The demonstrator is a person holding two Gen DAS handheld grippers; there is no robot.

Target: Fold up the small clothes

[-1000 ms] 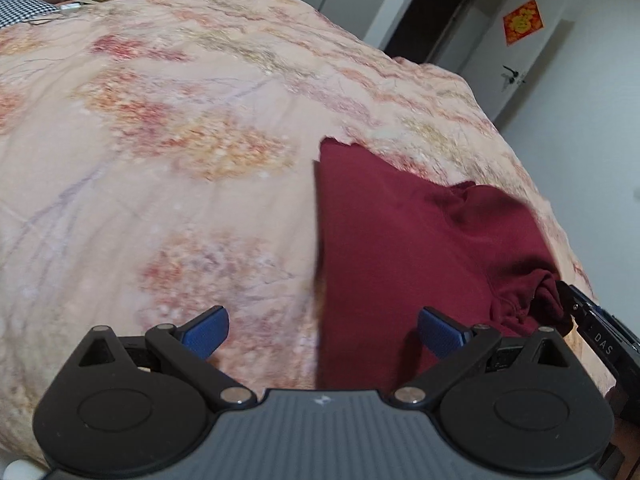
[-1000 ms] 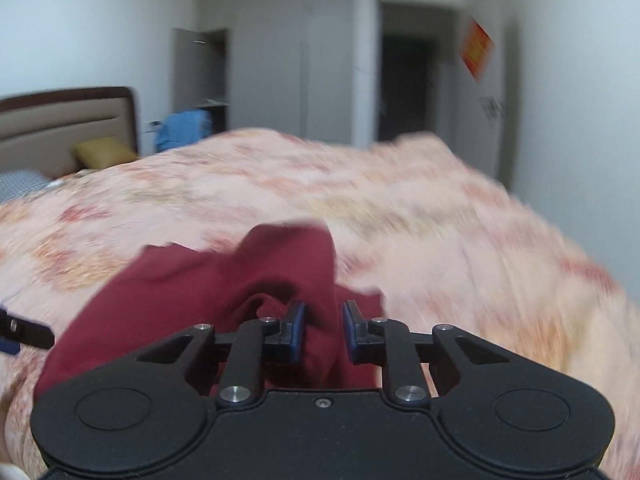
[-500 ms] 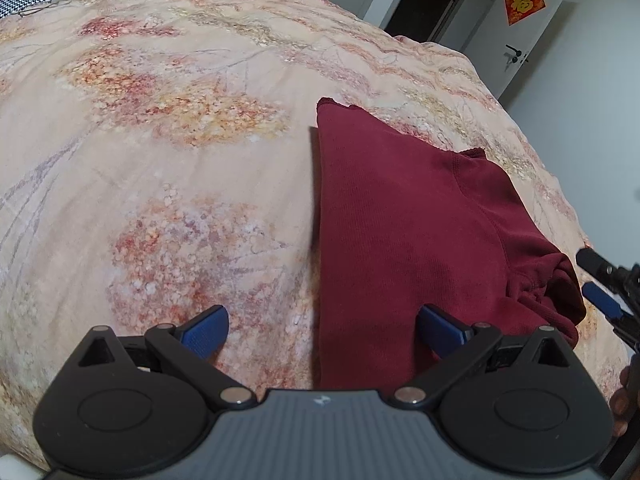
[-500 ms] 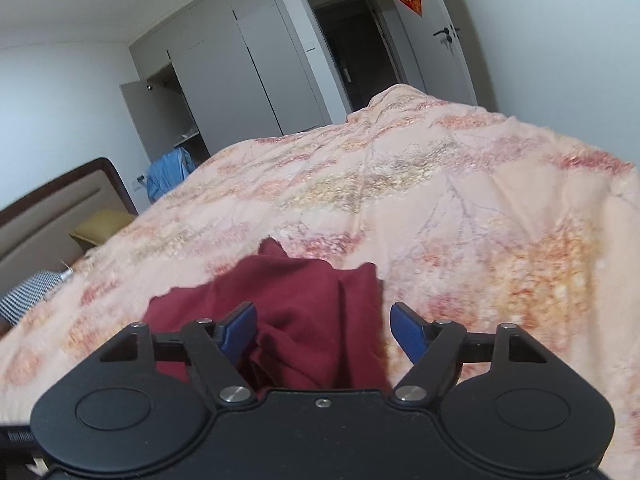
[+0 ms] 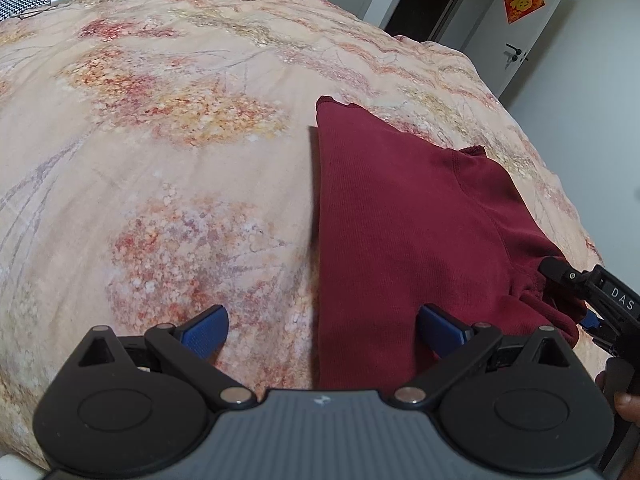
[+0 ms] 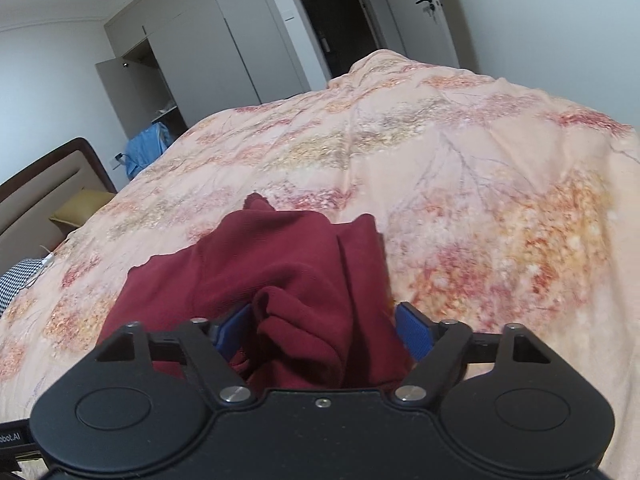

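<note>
The garment (image 5: 400, 216) is plain deep burgundy. The bed's quilt (image 5: 160, 120) is peach, scattered with red, orange and yellow blossom clusters on thin grey branches. Both black grippers carry blue fingertips (image 6: 414, 330).

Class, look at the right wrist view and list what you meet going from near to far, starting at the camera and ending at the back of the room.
right gripper with jaws open → bunched dark red garment → floral bedspread → dark doorway
</note>
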